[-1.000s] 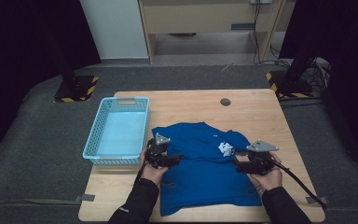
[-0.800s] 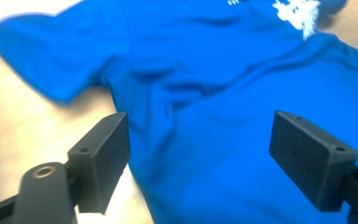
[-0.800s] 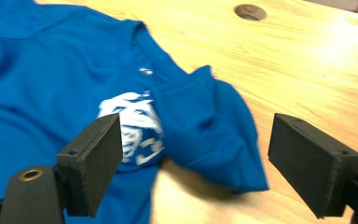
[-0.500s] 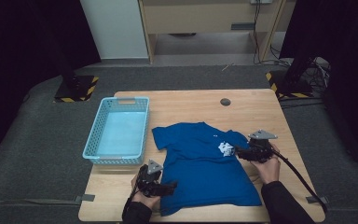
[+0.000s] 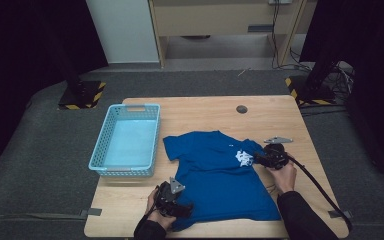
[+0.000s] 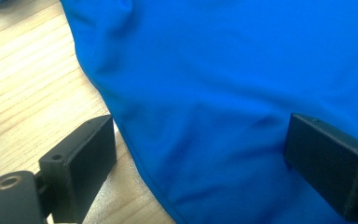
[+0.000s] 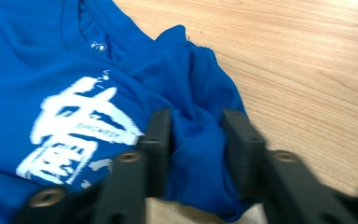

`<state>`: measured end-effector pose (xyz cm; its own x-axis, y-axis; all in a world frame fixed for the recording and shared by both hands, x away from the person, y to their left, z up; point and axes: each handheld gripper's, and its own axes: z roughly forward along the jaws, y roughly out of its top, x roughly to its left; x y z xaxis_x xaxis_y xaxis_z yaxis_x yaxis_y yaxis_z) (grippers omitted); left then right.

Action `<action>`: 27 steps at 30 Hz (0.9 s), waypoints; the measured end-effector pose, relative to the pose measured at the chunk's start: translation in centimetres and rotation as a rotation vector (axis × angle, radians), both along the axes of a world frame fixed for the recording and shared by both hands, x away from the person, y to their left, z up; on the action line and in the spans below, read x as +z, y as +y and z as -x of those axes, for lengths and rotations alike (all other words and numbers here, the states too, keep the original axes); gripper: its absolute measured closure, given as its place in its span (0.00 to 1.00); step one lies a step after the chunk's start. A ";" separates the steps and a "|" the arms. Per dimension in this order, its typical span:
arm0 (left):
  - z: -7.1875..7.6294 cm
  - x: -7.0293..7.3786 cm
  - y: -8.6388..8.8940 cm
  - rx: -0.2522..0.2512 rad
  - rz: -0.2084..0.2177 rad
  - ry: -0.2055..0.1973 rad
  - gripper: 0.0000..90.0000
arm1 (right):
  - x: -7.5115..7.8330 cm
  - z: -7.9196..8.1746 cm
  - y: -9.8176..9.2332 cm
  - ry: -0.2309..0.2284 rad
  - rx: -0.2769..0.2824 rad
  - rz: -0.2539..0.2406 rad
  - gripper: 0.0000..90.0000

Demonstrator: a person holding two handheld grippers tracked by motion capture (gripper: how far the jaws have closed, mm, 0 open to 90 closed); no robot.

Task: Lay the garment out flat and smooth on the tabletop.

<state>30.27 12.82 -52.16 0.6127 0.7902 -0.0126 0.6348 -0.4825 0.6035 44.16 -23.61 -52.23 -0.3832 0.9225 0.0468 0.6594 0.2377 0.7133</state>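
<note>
A blue T-shirt (image 5: pixel 220 175) lies spread face up across the near half of the wooden table (image 5: pixel 200 110), its hem toward me at 6 o'clock and its collar toward 12. I have the left gripper (image 5: pixel 176 200) down at the shirt's lower left corner, about 7 o'clock on the table. In the left gripper view its jaws stand wide apart (image 6: pixel 200 163), one over bare wood and the other over the blue cloth, with the shirt's side edge running between them; they clasp nothing. My left hand (image 5: pixel 156 212) shows at the table's near edge.

At about 3 o'clock I hold the right gripper (image 5: pixel 261 159) against the shirt's right sleeve (image 7: pixel 200 121). In the right gripper view the jaws are drawn narrow (image 7: pixel 195 149) with a bunched fold of that sleeve pinched between them. A white printed design (image 7: pixel 79 135) sits on the chest just beside the jaws, and a small white mark (image 7: pixel 98 46) shows inside the collar. My right hand (image 5: pixel 282 176) rests behind the gripper, whose black cable (image 5: pixel 320 190) trails off toward 5 o'clock.

A light blue plastic basket (image 5: pixel 100 150) stands at 9 o'clock, just beside the shirt's left sleeve. A small dark round spot (image 5: pixel 241 109) marks the table toward 12 o'clock, well apart from the shirt.
</note>
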 end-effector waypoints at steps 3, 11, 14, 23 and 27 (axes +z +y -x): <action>-0.1 0.0 0.0 -0.006 0.000 -0.001 0.08 | 0.4 -0.4 0.0 0.017 0.001 -0.012 0.88; -0.3 0.0 0.2 -0.032 -0.007 0.013 0.07 | 3.7 -0.8 -0.5 -0.028 0.001 -0.115 0.90; -0.3 0.1 0.2 -0.040 -0.014 0.019 0.07 | 5.2 -0.8 0.0 -0.048 0.022 -0.148 0.89; -0.3 0.1 0.0 -0.044 -0.012 0.019 0.06 | 6.5 -0.3 5.0 -0.068 0.144 -0.209 0.88; -0.4 0.0 0.0 -0.045 -0.011 0.019 0.06 | 4.7 0.3 8.0 -0.031 0.202 -0.222 0.86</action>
<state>30.62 12.77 -52.13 0.6476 0.7618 -0.0165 0.6236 -0.5175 0.5859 43.90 -15.65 -47.49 -0.5626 0.7957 0.2243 0.5918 0.1982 0.7813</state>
